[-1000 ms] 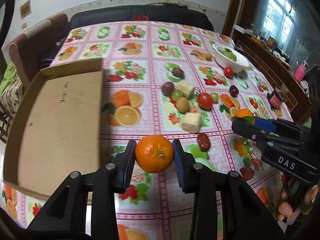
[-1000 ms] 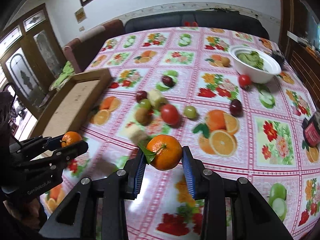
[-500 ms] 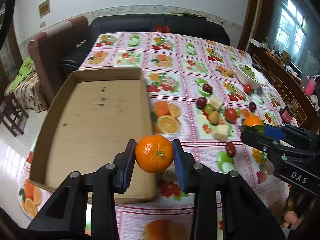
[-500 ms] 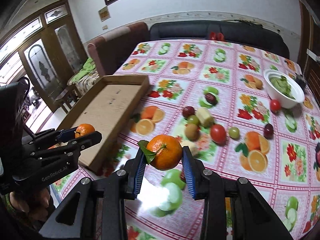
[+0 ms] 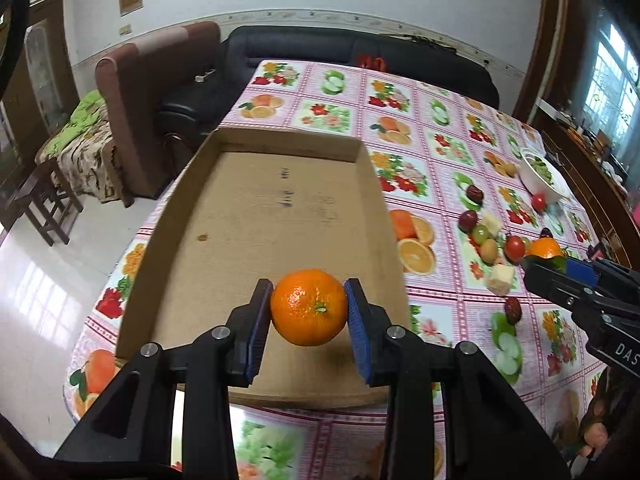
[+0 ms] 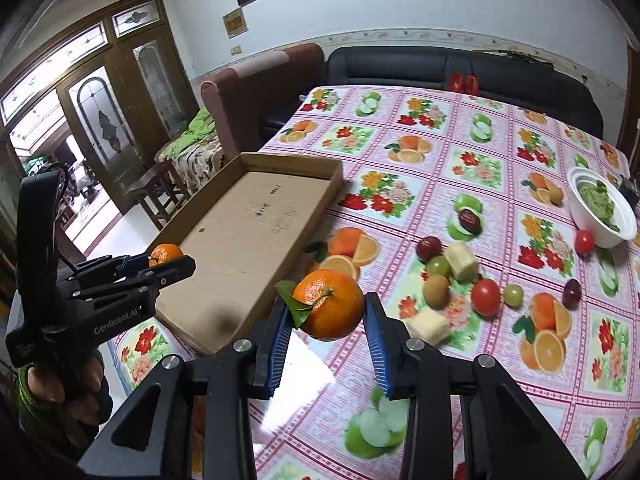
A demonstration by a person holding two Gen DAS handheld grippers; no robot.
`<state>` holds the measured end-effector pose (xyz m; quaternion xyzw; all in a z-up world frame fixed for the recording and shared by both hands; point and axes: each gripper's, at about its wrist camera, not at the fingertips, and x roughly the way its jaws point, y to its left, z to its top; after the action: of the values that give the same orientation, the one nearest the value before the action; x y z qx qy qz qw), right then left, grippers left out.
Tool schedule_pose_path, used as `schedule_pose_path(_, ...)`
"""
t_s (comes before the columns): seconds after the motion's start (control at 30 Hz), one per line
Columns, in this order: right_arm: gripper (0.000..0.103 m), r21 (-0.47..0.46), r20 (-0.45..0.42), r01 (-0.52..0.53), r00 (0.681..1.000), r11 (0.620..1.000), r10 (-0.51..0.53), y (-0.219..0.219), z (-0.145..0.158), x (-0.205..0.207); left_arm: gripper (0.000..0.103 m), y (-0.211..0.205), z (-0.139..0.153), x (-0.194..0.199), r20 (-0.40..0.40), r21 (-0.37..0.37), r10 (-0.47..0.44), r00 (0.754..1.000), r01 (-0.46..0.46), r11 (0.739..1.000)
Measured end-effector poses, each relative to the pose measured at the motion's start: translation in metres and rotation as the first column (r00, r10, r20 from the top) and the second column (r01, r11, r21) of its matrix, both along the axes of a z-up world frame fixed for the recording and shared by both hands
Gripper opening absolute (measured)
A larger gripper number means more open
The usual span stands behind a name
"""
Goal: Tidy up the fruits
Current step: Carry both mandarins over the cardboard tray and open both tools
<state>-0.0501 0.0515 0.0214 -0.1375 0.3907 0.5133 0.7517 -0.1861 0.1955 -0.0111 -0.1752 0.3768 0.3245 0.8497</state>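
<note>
My left gripper [image 5: 308, 307] is shut on a plain orange [image 5: 309, 306] and hangs over the near part of a shallow cardboard tray [image 5: 280, 216]. In the right wrist view the same left gripper [image 6: 160, 260] shows at the tray's [image 6: 256, 216] near left corner. My right gripper [image 6: 328, 311] is shut on an orange with a green leaf [image 6: 330, 304], above the tablecloth just right of the tray. From the left wrist view the right gripper [image 5: 552, 266] sits at the right edge with its orange [image 5: 544, 248].
Loose fruit lies on the fruit-print tablecloth [image 6: 440, 152]: tomatoes [image 6: 485, 297], grapes [image 6: 439, 266], a kiwi [image 6: 436, 291], pale cubes [image 6: 462, 261], dates [image 6: 469, 219]. A white bowl [image 6: 602, 210] stands at the far right. A sofa and armchair stand beyond the table.
Both grippers have carried their oranges leftward from the fruit pile toward the tray. The left orange went from over the tablecloth to over the tray's floor.
</note>
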Motion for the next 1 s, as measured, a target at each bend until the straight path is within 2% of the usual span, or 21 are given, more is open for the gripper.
schedule_pose_path(0.23,0.036,0.014,-0.009,-0.054,0.999,0.998,0.054,0.019,0.001,-0.01,0.034,0.014,-0.002,-0.011,0.003,-0.008,0.03,1.0,-0.03,1.0)
schedule_pose_path(0.43,0.036,0.033,-0.043,-0.151,0.987,0.988,0.152,0.051,-0.006,-0.025,0.034,0.028,-0.005,-0.016,0.0,-0.015,0.053,0.999,-0.053,0.998)
schedule_pose_path(0.8,0.036,-0.07,-0.082,-0.314,0.948,0.947,0.308,0.116,-0.049,-0.066,0.034,0.056,-0.027,-0.022,-0.02,-0.075,0.087,0.996,-0.088,0.993)
schedule_pose_path(1.0,0.036,-0.11,-0.098,-0.344,0.937,0.932,0.334,0.13,-0.067,-0.069,0.034,0.063,-0.04,-0.016,-0.048,-0.095,0.081,0.996,-0.085,0.992)
